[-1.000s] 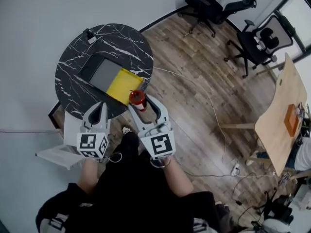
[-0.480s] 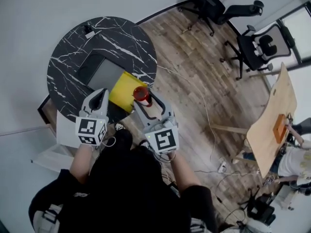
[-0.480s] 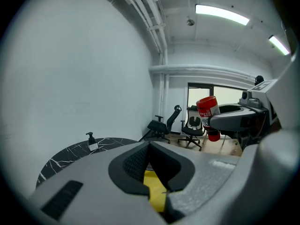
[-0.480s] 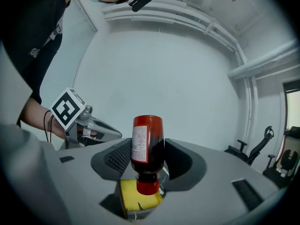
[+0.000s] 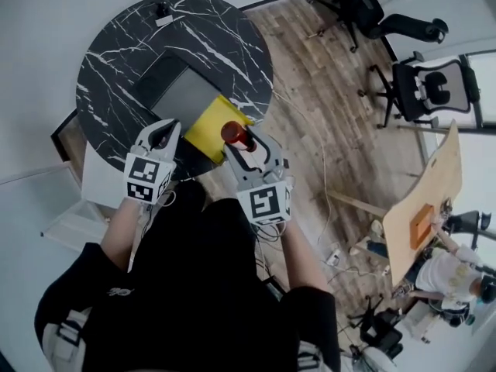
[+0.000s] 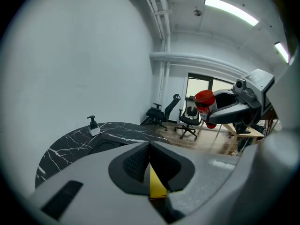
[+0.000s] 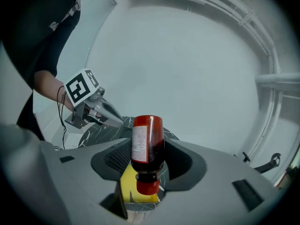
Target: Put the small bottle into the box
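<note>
Head view: a round black desk [image 5: 116, 53] carries an open box [image 5: 184, 99] with a yellow flap [image 5: 208, 129]. The right gripper [image 5: 242, 142] holds the small bottle [image 5: 235, 134] above the flap's edge — not inside the box. The left gripper [image 5: 164, 130] hovers beside the flap.

Left gripper view: its jaws are clenched together, with nothing between them.

Right gripper view: the jaws clamp the bottle's body — its red cap [image 7: 147, 187] points toward the camera.
</note>
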The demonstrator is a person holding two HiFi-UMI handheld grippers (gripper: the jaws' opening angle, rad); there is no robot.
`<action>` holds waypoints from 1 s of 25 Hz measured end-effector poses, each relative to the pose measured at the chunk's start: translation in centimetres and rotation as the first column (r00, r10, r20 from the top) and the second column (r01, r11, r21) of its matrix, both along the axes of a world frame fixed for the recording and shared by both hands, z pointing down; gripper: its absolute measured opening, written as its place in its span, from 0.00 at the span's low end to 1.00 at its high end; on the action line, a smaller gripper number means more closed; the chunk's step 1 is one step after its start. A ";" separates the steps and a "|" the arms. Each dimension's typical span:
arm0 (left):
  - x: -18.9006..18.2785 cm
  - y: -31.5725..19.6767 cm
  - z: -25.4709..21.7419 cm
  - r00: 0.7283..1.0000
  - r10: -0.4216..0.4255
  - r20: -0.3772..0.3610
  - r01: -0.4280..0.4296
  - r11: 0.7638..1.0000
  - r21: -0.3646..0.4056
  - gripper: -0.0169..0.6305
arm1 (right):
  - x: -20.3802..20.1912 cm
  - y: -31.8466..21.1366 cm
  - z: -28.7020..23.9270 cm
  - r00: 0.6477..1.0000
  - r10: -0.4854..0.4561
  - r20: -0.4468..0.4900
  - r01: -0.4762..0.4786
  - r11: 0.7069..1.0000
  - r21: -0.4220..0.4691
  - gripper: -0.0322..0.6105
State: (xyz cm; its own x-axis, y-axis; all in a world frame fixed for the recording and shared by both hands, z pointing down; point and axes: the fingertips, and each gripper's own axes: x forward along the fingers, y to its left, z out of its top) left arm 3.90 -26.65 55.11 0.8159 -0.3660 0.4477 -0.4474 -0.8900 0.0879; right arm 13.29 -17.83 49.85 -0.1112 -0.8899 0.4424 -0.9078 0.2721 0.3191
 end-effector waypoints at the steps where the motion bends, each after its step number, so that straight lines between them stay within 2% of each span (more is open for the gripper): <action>1: -0.1 -0.1 0.4 1.000 0.000 0.004 0.000 1.000 -0.009 0.02 | -0.3 -0.4 0.4 1.000 -0.017 -0.016 0.017 1.000 -0.014 0.37; 8: -1.7 -1.5 3.4 0.997 -0.064 0.038 0.066 0.995 -0.079 0.02 | -1.8 -2.0 2.8 0.984 -0.154 -0.086 0.146 0.985 -0.094 0.37; 12: -2.0 -2.0 4.8 0.991 -0.121 0.064 0.126 0.988 -0.090 0.02 | -1.9 -2.8 5.0 0.964 -0.257 -0.070 0.247 0.960 -0.133 0.37; 14: -2.2 -1.9 5.5 0.983 -0.166 0.079 0.174 0.979 -0.106 0.02 | -1.8 -3.1 6.5 0.947 -0.318 -0.051 0.305 0.937 -0.171 0.37; 16: -2.5 -1.8 6.2 0.970 -0.221 0.102 0.233 0.965 -0.119 0.02 | -1.8 -3.6 7.9 0.921 -0.388 -0.037 0.373 0.905 -0.206 0.37; 19: -3.2 -1.6 7.1 0.941 -0.309 0.140 0.327 0.935 -0.139 0.02 | -1.9 -4.3 9.7 0.858 -0.512 -0.037 0.487 0.836 -0.252 0.37; 25: -4.4 -0.6 8.7 0.859 -0.472 0.199 0.505 0.845 -0.177 0.03 | -2.4 -5.0 12.9 0.676 -0.730 -0.100 0.675 0.668 -0.314 0.37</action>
